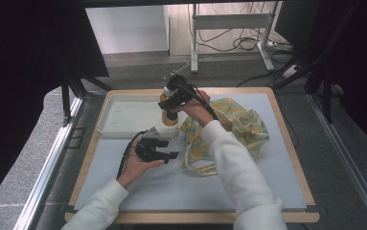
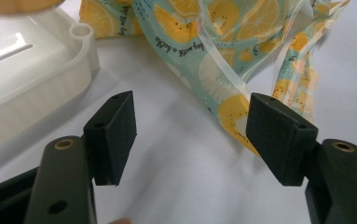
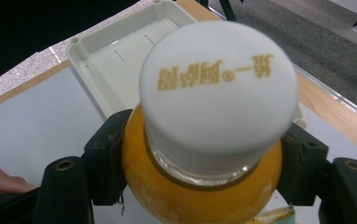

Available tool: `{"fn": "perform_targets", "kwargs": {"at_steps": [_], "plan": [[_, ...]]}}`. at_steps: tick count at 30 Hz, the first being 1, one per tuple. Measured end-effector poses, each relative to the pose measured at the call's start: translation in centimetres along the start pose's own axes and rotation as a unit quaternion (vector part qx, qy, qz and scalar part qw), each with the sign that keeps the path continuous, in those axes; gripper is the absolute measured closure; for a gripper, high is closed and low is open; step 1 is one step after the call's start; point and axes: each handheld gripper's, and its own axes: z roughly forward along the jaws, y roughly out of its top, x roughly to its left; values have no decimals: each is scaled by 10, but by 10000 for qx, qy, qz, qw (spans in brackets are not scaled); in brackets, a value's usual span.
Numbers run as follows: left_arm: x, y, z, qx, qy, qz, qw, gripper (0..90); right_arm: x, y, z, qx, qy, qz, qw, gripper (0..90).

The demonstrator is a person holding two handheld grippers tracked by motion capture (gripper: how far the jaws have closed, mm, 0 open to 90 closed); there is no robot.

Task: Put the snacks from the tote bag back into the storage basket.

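The round orange juice bottle with a white plastic cap [image 3: 204, 140] stands on the table [image 1: 138, 187], at the near right corner of the white plastic tray [image 1: 123, 115]. The right claw [image 1: 170, 108] pinches it just under the cap. It looks heavy with juice, stiff and smooth, so the neck seems a good place to hold. The left claw [image 2: 190, 135] is spread wide and holds nothing. At two o'clock from the left claw lies the soft blue cloth bag with lemon pictures [image 2: 223, 51]. The right gripper view shows gold writing on the cap; the high view shows the whole bag.
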Motion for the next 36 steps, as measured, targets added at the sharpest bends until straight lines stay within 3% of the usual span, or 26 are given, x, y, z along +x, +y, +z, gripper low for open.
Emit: {"fn": "perform_targets", "kwargs": {"at_steps": [9, 24, 27, 36], "plan": [[1, 0, -1, -28, 4, -4, 10000, 332, 6, 1, 23, 111, -13, -53, 9999, 304], [1, -1, 0, 24, -19, 33, 10000, 332, 4, -12, 53, 456, -18, -5, 9990, 303], [1, 0, -1, 13, -145, -44, 9999, 332, 4, -14, 58, 483, -24, 7, 9988, 303], [0, 1, -2, 1, -88, -20, 10000, 332, 3, -18, 64, 522, -26, 33, 9986, 300]]}}
